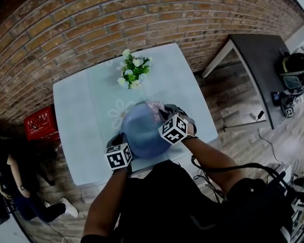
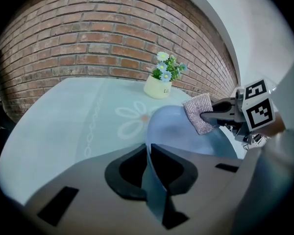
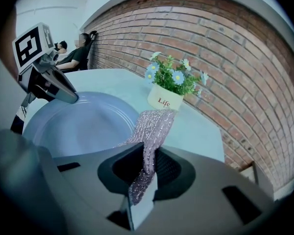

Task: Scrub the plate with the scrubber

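scanning from the left of the head view, i see a red crate (image 1: 40, 123) against the brick wall (image 1: 91, 19), then the pale bench (image 1: 81, 115) with a faint daisy print (image 1: 119, 110) on its top. my left claw (image 1: 120, 138) comes in over the near edge of the bench, its marker cube (image 1: 118, 156) facing up. in the left gripper view its jaws are clenched on the near rim of the blue plate (image 1: 142, 133), the rim running edgewise between them. the plate sits over the near middle of the bench, right in front of me; i cannot tell whether any part of it rests on the surface. beyond it, toward the far edge, a cream pot of white and blue flowers (image 1: 134, 74) stands upright, apart from the plate. at the plate's far right rim is the scrubber (image 1: 154, 107), a glittery pinkish pad. my right claw (image 1: 162, 111) is grasping one end of it, jaws pinched tight on the fabric, and the free end drapes forward against the plate's rim. further right, off the bench, a dark table (image 1: 263, 59) stands on the wood floor (image 1: 228, 105), with a black helmet (image 1: 296, 65) just beside its right edge.
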The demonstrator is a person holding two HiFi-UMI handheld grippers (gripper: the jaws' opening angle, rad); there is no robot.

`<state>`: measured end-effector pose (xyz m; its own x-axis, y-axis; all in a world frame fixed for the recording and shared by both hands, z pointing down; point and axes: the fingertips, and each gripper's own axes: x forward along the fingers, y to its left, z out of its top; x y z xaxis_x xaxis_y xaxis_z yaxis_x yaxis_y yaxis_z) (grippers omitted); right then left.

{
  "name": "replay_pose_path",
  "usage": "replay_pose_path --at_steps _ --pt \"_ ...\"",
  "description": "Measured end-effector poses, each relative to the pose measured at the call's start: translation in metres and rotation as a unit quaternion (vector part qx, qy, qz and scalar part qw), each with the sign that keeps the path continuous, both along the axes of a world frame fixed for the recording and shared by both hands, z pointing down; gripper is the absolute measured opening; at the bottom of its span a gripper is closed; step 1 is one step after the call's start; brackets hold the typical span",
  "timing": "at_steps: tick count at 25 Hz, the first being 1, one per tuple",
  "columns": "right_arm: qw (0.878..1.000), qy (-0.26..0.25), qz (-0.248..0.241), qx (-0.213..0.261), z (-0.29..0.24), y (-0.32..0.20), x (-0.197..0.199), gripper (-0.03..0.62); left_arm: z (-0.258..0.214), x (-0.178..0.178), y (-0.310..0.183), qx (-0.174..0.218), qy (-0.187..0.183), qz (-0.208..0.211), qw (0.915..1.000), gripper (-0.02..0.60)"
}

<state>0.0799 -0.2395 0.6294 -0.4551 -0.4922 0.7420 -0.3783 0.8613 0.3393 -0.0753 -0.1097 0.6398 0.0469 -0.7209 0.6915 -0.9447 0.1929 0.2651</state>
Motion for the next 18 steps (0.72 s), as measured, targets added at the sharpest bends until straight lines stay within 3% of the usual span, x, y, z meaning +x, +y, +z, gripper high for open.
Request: replay_pose_path --at_steps 12,18 --pt "0.996 -0.005 0.092 -0.012 0.001 0.015 0.027 0.064 0.001 0.0 -0.001 -0.011 -0.012 0.008 0.9998 0.038" --pt "0.99 -0.005 0.137 -0.026 0.002 0.027 0.04 0.064 0.002 0.0 -0.001 -0.026 0.001 0.015 0.9996 0.04"
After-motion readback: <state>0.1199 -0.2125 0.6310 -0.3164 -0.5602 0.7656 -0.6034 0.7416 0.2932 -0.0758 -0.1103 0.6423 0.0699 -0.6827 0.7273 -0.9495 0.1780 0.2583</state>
